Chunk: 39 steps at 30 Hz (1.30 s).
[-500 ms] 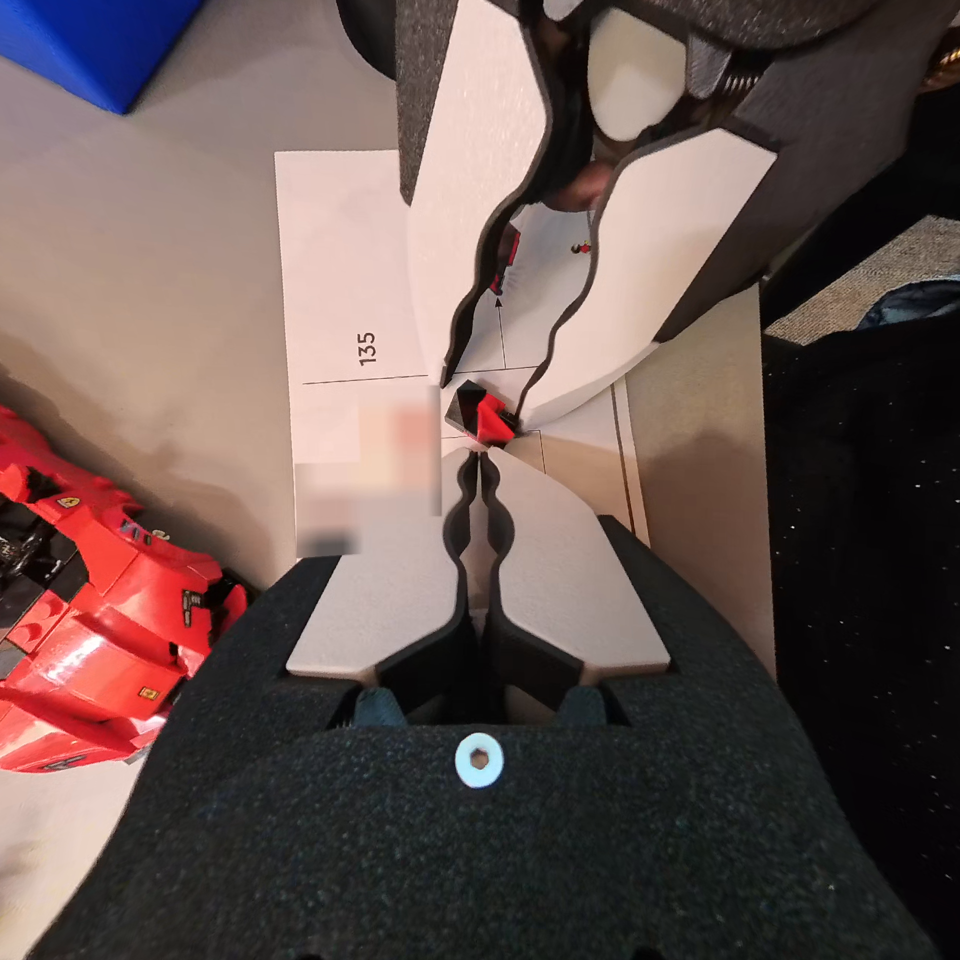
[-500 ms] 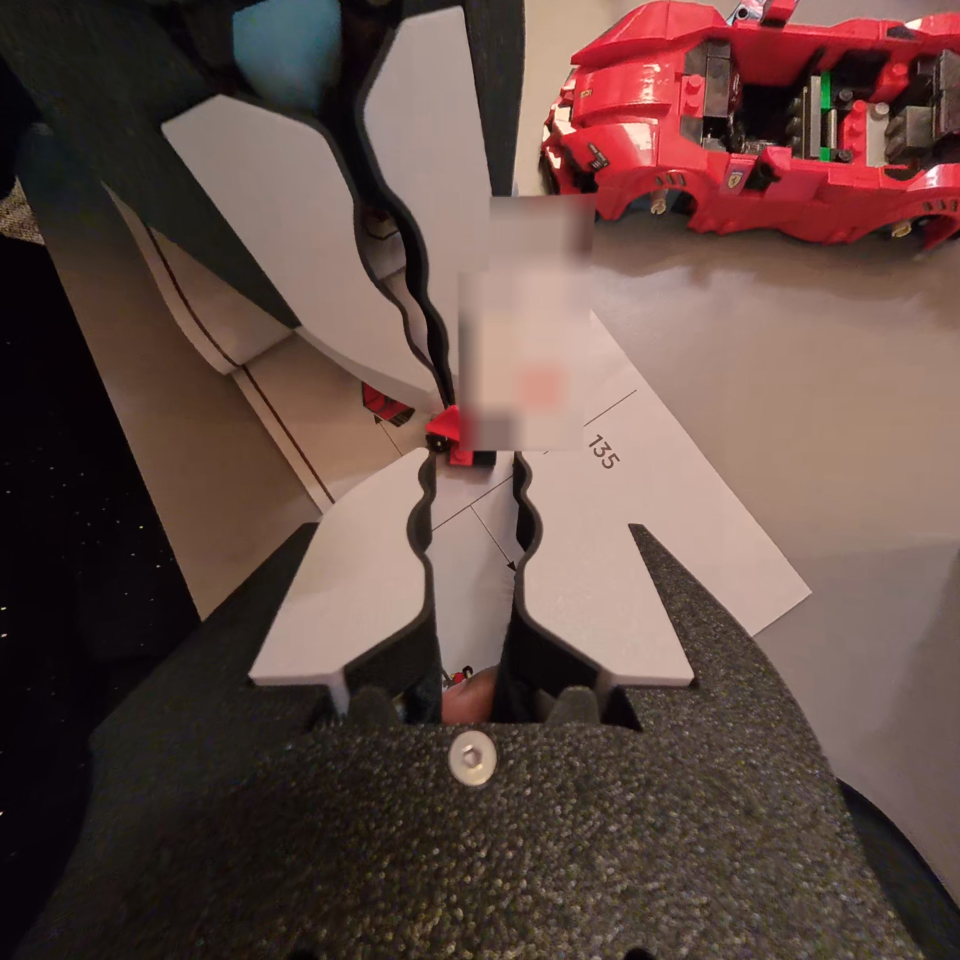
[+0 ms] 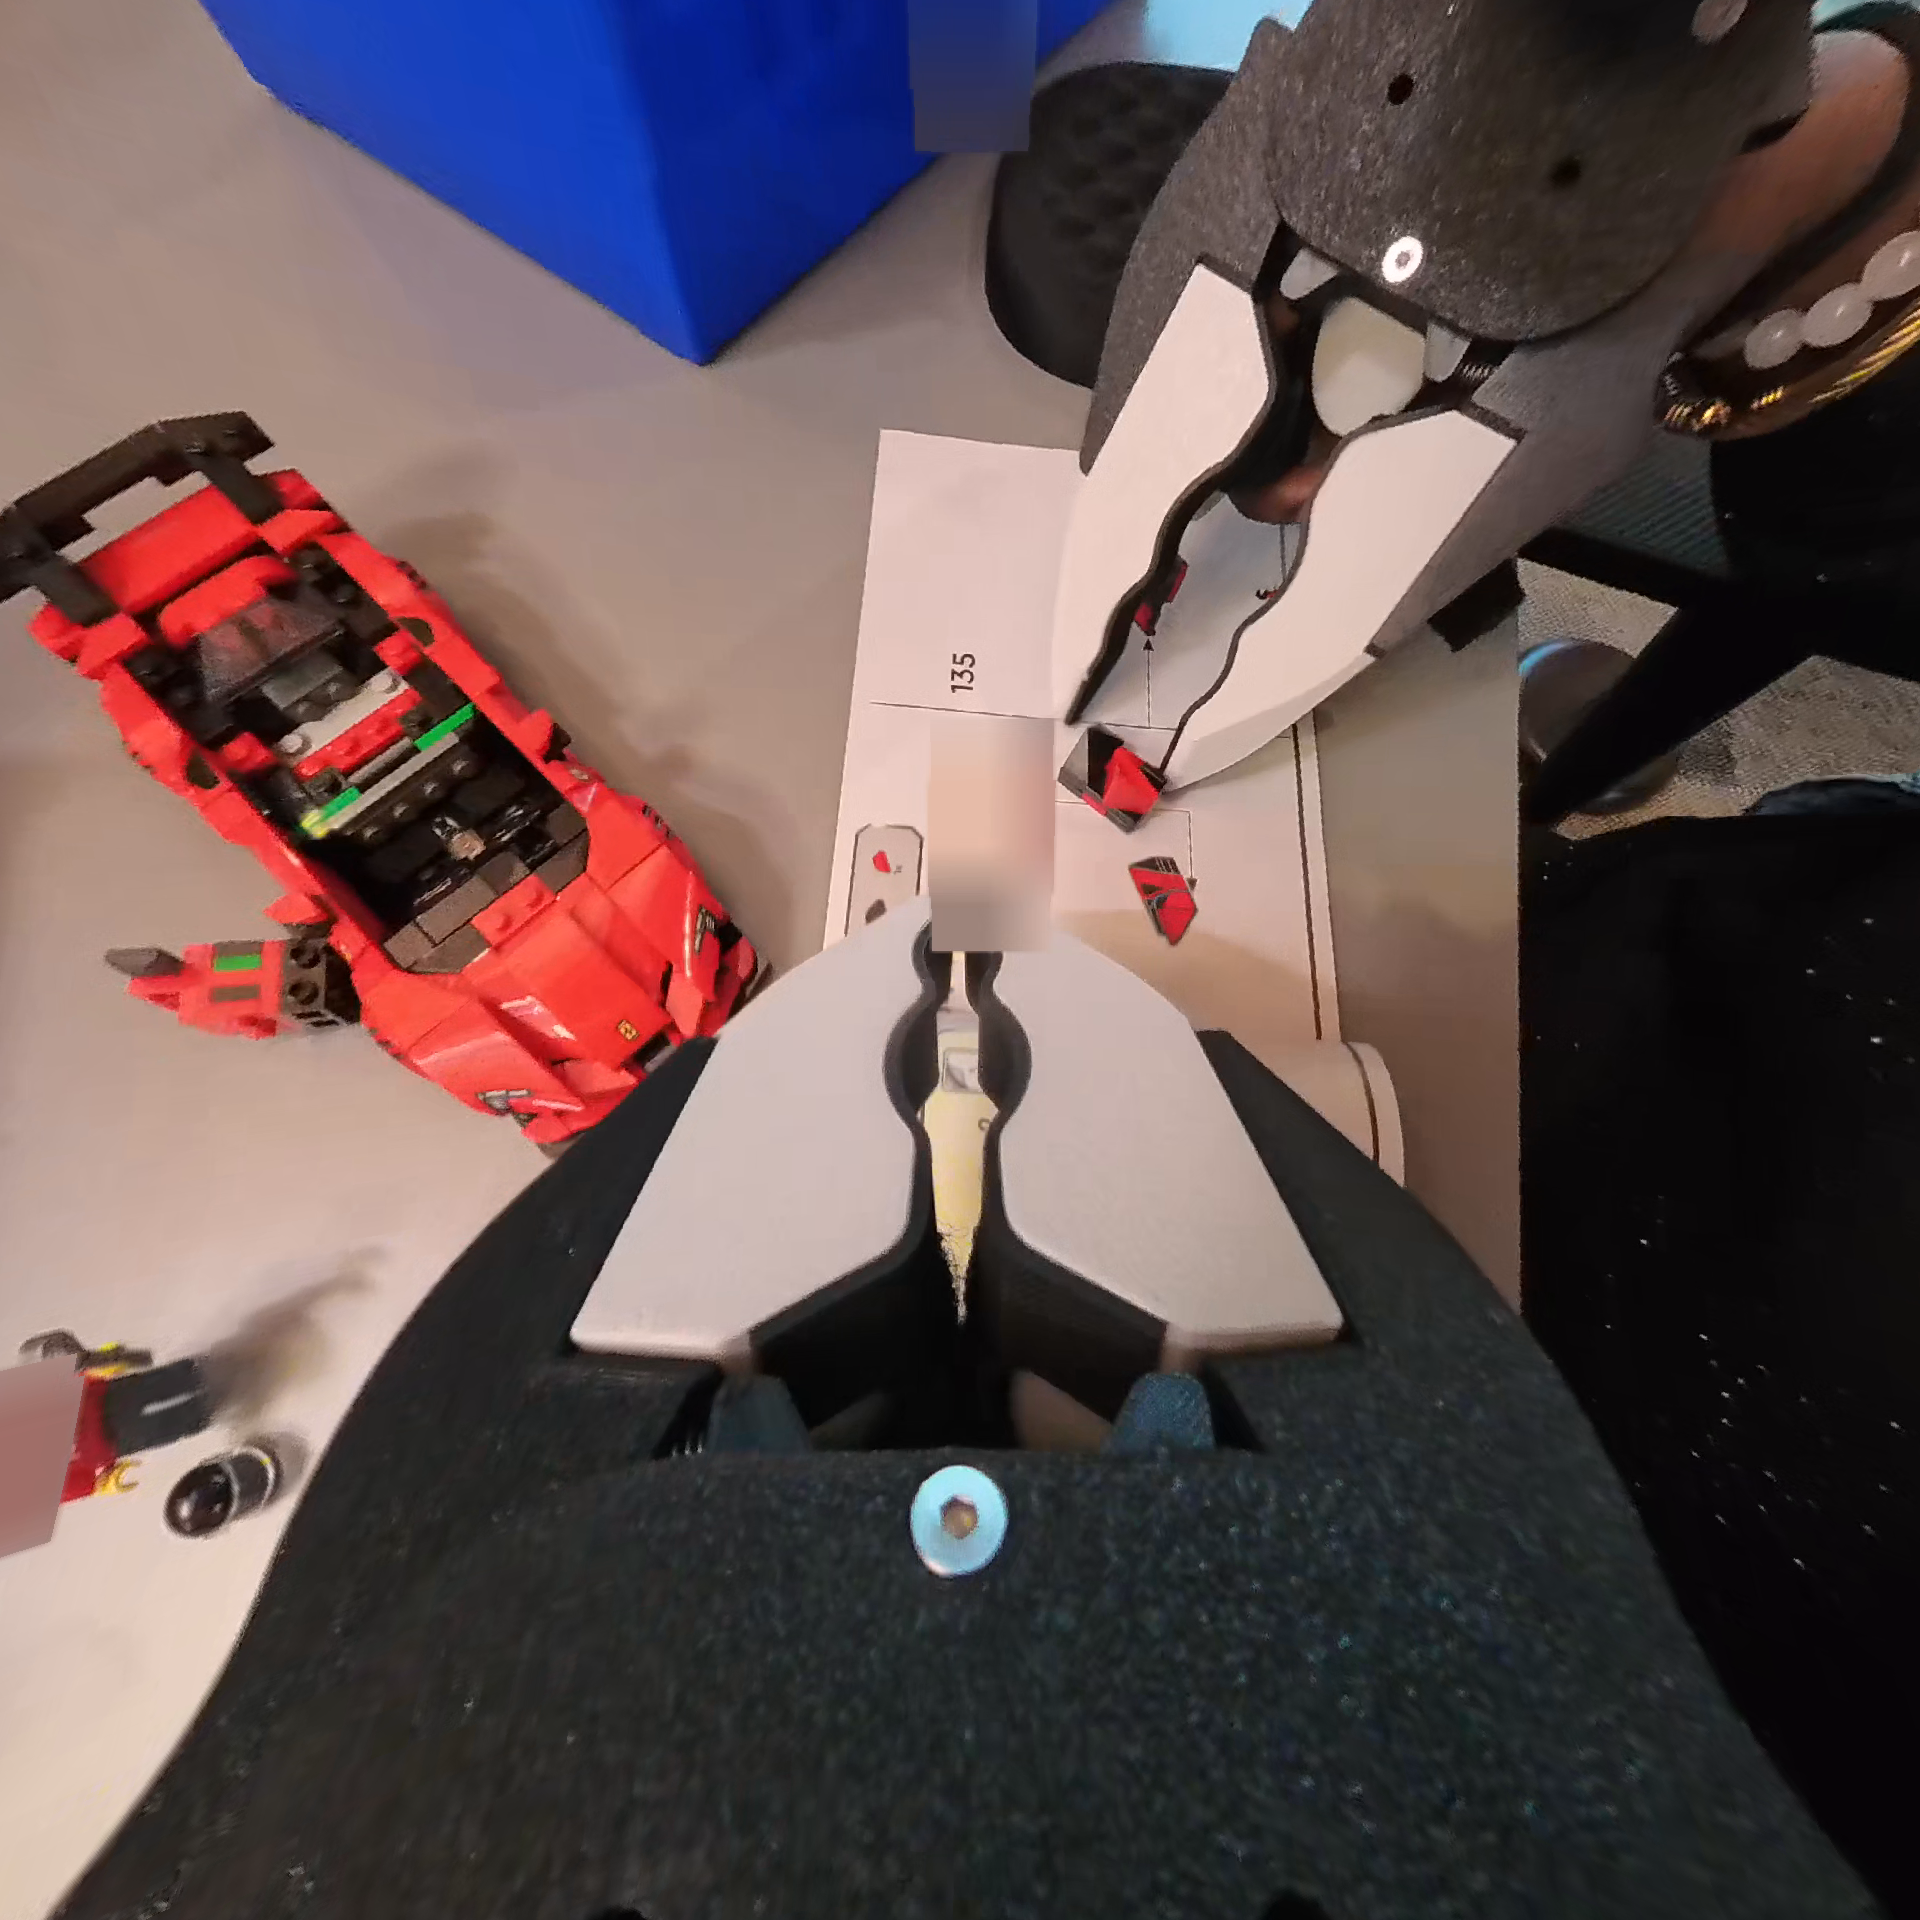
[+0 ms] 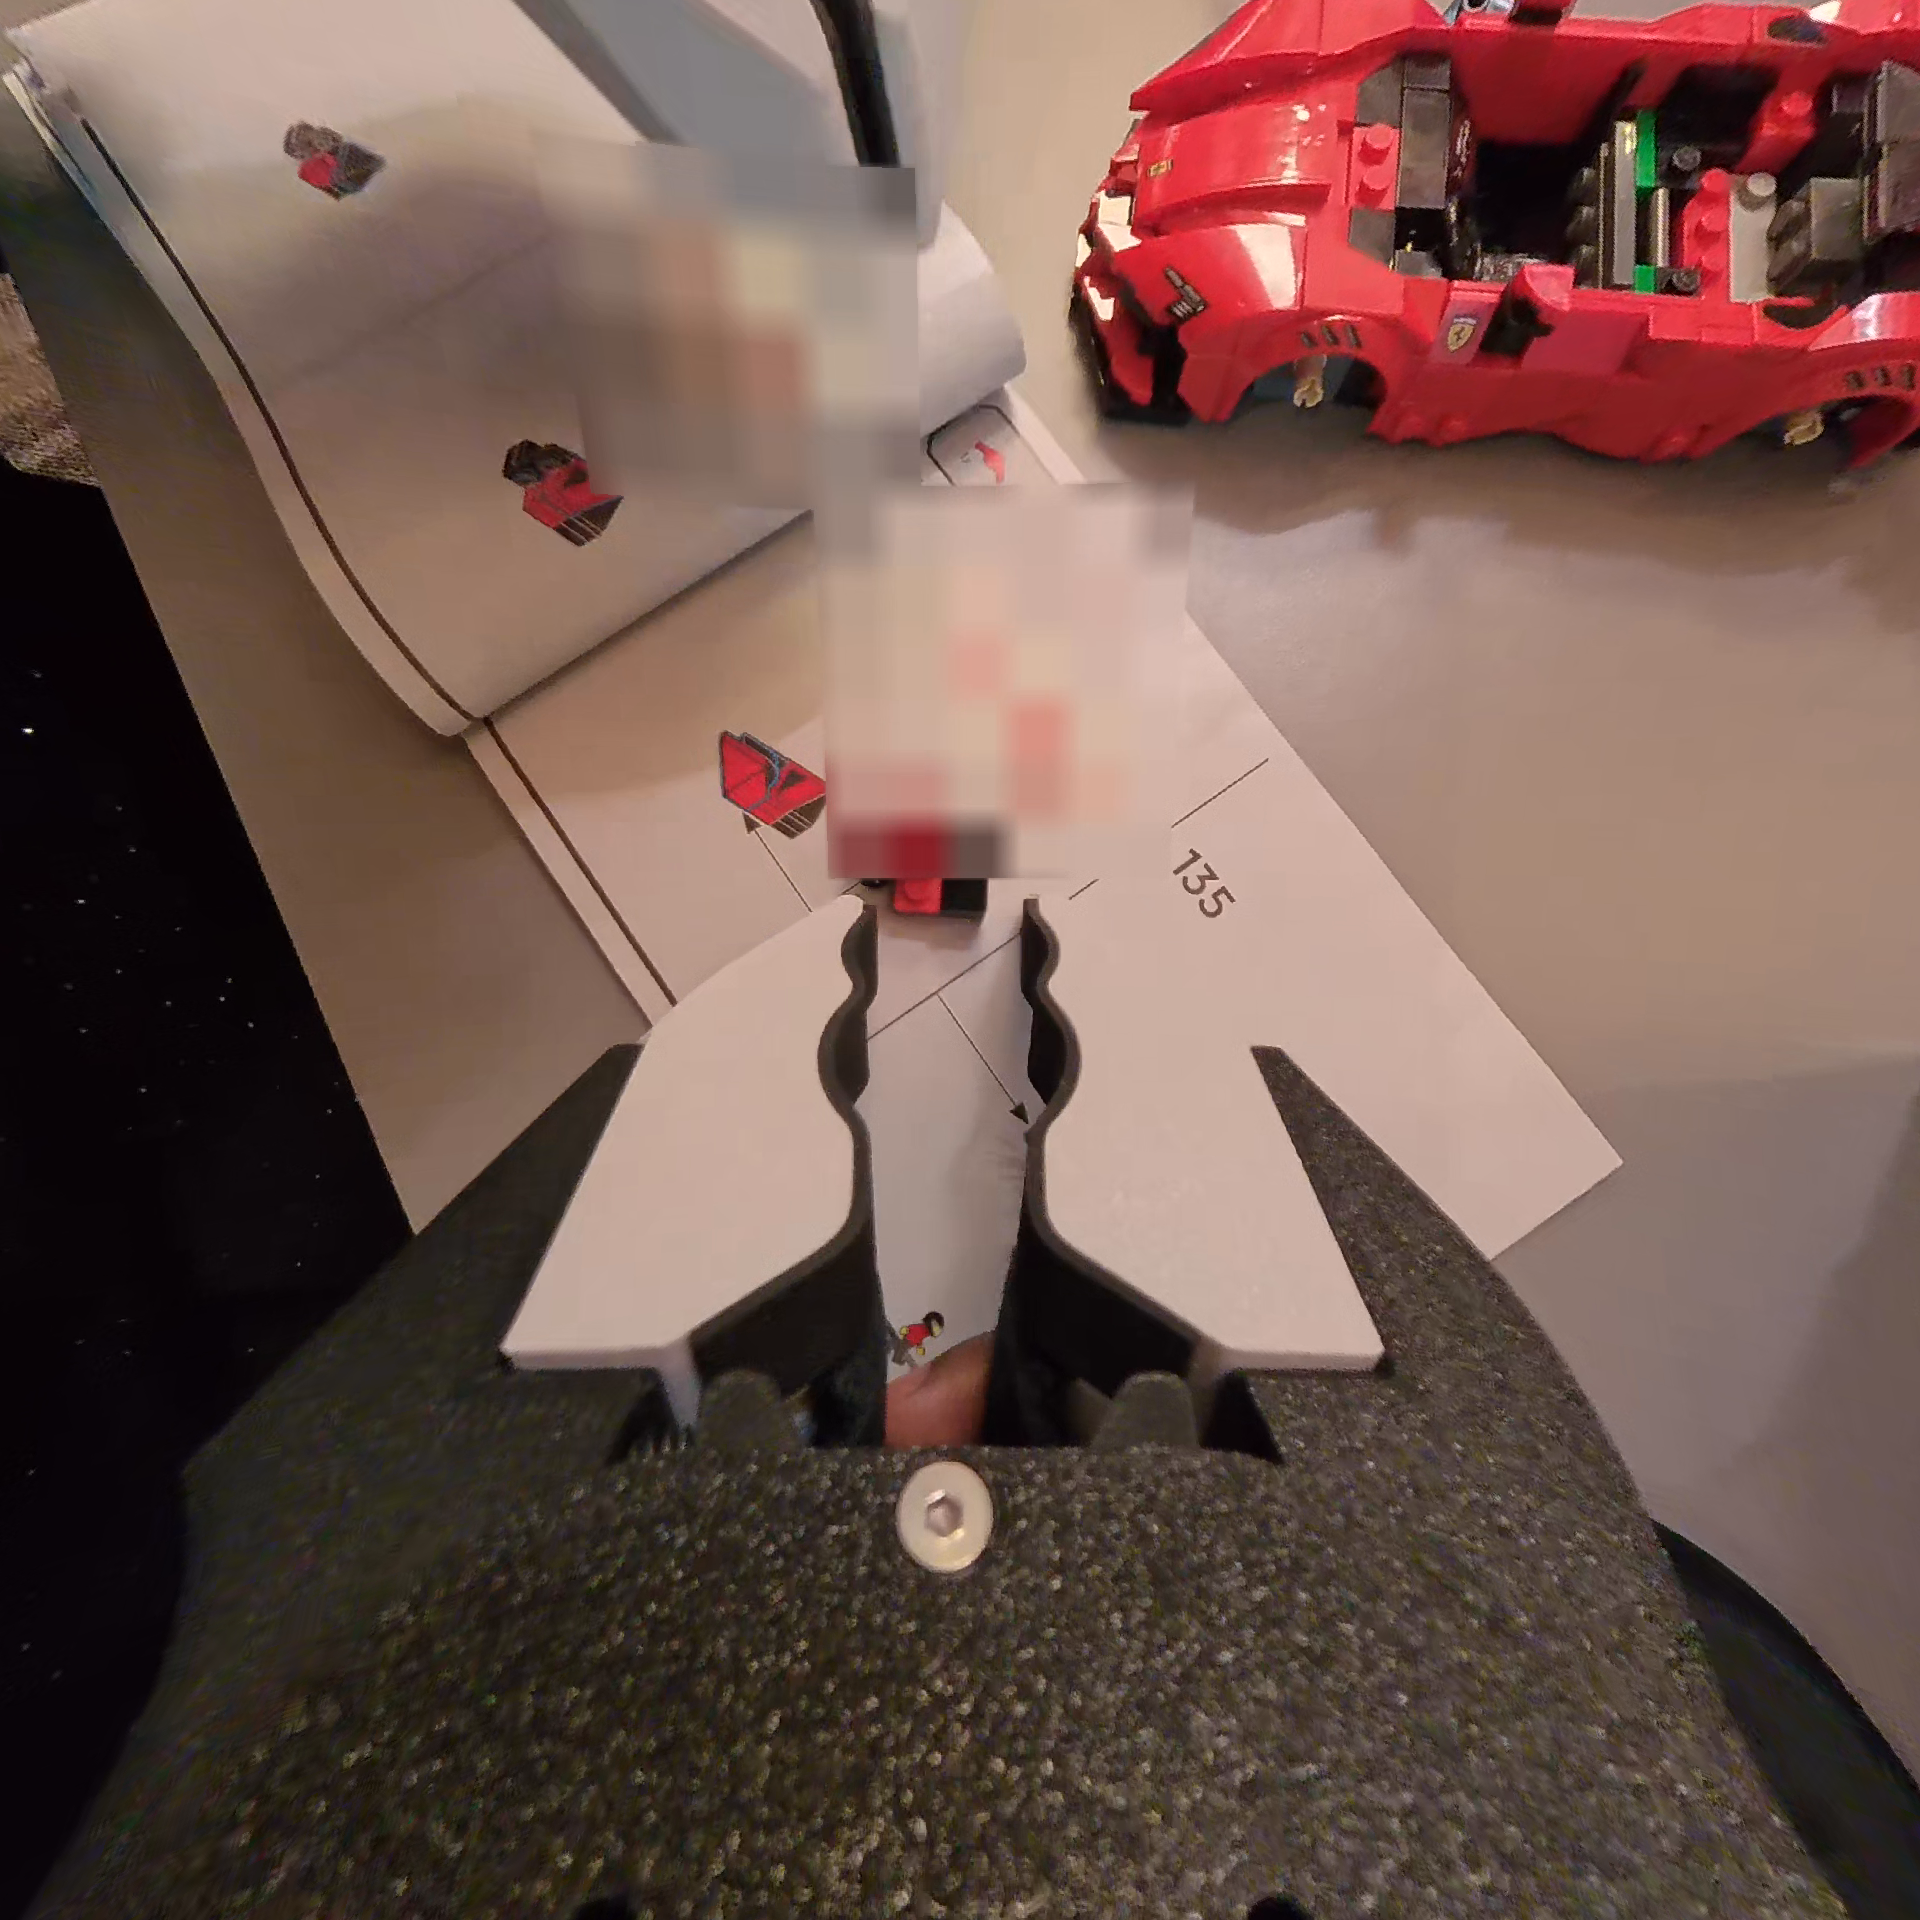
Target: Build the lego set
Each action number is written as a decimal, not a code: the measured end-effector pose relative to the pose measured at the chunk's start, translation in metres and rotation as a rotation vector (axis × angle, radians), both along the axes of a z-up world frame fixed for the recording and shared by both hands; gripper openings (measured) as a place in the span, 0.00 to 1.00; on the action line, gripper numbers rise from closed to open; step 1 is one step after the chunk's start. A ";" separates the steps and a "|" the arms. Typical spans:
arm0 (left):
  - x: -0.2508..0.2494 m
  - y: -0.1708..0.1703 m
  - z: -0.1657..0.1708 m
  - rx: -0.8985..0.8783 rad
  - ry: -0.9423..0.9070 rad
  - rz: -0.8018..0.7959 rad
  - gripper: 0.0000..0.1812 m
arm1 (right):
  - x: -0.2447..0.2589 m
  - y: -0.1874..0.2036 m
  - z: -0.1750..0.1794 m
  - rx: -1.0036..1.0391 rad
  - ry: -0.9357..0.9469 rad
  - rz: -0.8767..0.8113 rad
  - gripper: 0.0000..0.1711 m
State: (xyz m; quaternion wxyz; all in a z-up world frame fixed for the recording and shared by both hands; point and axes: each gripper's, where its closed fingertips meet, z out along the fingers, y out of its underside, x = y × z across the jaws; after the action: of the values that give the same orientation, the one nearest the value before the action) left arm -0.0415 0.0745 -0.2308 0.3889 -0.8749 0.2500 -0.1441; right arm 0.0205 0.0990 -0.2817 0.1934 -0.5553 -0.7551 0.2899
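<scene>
Apparently, a small red-and-black lego piece [image 3: 1117, 784] is kept just ahead of the parted right hand-held gripper [image 4: 945, 914], over the instruction booklet [image 3: 966, 582], while the nearly closed, empty left hand-held gripper [image 3: 958, 940] is held back beside the red car [image 3: 416, 831].

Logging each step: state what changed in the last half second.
The left gripper pulled back from the piece, jaws shut and empty, so the car now shows in its view. The piece lies on the manual at the tips of the right gripper. Unchanged: the right gripper stays open, roughly in place; car and manual have not moved.
</scene>
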 end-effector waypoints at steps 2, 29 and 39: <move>-0.001 -0.003 0.001 0.007 -0.005 0.008 0.01 | -0.001 0.000 -0.001 0.001 0.000 -0.010 0.15; -0.029 -0.046 0.013 0.095 -0.077 0.112 0.02 | -0.007 -0.017 0.018 -0.013 -0.081 0.464 0.07; -0.031 -0.047 0.012 0.101 -0.097 0.102 0.02 | -0.011 -0.022 0.016 -0.069 -0.060 0.463 0.01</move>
State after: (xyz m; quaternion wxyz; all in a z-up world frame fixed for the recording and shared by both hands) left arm -0.0726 0.0277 -0.2187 0.4509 -0.8578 0.1930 -0.1537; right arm 0.0100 0.0765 -0.2660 0.0801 -0.3821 -0.8574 0.3352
